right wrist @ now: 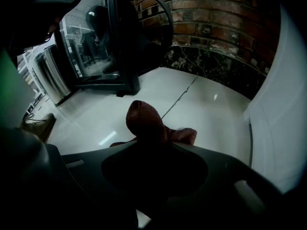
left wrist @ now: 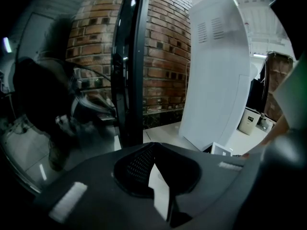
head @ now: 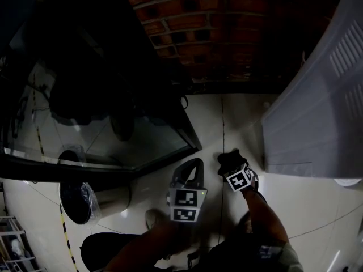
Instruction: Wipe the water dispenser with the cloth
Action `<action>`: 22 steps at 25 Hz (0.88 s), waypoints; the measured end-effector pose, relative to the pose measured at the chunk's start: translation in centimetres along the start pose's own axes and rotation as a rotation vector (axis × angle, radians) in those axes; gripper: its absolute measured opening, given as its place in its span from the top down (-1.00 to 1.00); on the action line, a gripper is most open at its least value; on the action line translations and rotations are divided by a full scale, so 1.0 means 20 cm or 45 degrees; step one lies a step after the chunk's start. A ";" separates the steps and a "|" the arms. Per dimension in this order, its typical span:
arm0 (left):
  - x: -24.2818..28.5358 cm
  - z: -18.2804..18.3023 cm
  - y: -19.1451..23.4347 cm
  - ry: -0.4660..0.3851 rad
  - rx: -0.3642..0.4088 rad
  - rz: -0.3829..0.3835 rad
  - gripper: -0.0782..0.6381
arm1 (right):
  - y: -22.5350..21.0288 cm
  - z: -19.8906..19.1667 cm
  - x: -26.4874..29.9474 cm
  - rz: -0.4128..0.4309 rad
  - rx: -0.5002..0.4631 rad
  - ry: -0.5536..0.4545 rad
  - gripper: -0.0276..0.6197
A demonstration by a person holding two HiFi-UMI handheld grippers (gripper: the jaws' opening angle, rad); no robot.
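Steel-sided and lined with a clear bag, the round bin (head: 85,200) is being shown at the far left on the pale tiled floor (head: 227,123), just below the dark-framed glass cabinet (head: 113,135). What is being stored in it cannot be told, since its mouth is being seen only as a dark hollow. Next to the right, the left gripper (left wrist: 152,150) is being held low and clear of the work, its jaws being brought together at the tips with nothing between them. This is judged to be because only one tool is being needed for the pick-up. Just beside it, the right gripper (right wrist: 152,147) is being aimed steeply down at the floor. Its jaws are being pressed onto the reddish-brown cloth (right wrist: 146,123), which is being bunched into a peak between the pads while its edges are being left lying on the tile. The grip is judged to be for lifting the cloth so that it can be carried across. At the right, the white water dispenser (head: 317,95) is being approached but not yet touched; cloth and dispenser are apart. Beyond it a small pale bin (left wrist: 249,120) is being glimpsed, its contents hidden.
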State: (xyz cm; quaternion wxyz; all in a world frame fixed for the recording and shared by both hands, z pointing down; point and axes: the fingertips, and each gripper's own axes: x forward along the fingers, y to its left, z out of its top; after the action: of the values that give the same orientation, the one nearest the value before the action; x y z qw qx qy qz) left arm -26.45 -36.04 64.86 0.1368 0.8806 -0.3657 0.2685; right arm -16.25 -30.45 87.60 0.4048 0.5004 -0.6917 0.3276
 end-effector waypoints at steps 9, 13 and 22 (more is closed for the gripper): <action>-0.10 0.19 -0.09 -0.110 0.011 -0.023 0.78 | 0.02 0.18 -0.34 0.013 0.030 -0.148 0.56; -0.19 0.35 -0.14 -0.190 0.013 -0.034 0.78 | 0.01 0.36 -0.67 -0.021 -0.014 -0.277 0.56; -0.56 0.81 -0.13 -0.401 0.121 -0.036 0.78 | 0.01 0.88 -1.51 -0.128 -0.160 -0.504 0.56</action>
State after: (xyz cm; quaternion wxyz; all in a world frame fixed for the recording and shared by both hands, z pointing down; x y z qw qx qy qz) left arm -25.05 -34.98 45.05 0.0396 0.9224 -0.3570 0.1421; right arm -15.26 -32.56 52.76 0.3071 0.5628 -0.7509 0.1585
